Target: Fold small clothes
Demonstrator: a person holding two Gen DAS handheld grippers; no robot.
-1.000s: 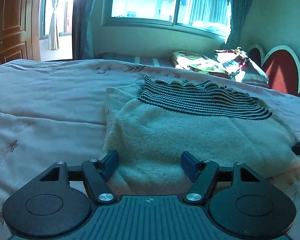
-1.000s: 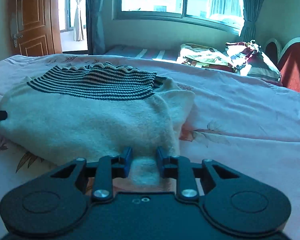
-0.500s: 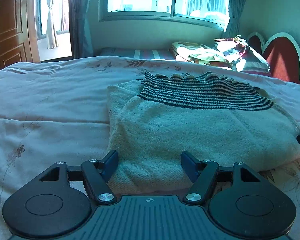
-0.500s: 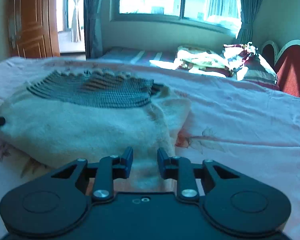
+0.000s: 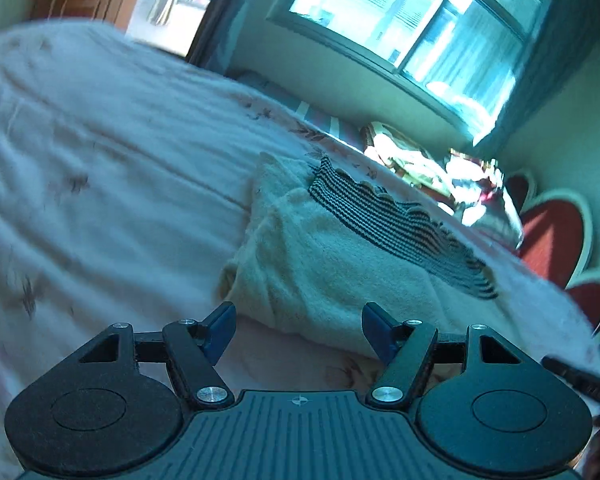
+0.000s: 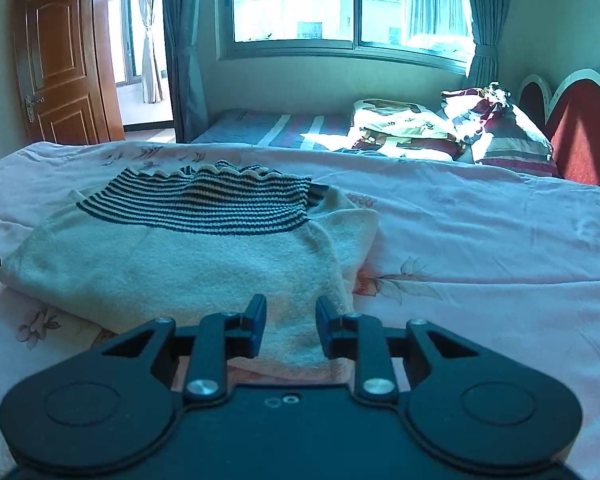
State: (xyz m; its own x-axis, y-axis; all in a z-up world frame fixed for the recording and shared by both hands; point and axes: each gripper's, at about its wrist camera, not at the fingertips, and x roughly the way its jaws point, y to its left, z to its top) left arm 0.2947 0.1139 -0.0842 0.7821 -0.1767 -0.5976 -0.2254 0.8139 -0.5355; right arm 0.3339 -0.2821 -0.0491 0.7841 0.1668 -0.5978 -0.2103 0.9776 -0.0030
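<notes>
The left gripper [image 5: 299, 330] is hovering with its jaws spread wide and empty, just short of the near edge of the folded cream sweater [image 5: 340, 276]; its view is tilted and blurred. The right gripper [image 6: 291, 330] is sitting with jaws parted, a fold of the sweater [image 6: 188, 264] lying between them, unclamped. The sweater is lying on the pink floral bedspread [image 6: 480, 248], striped hem [image 6: 204, 204] facing up. Farther back, pillows [image 6: 500, 124] are catching sunlight below the window [image 6: 340, 0].

Left view tilted; both share sweater [image 5: 340, 264].
</notes>
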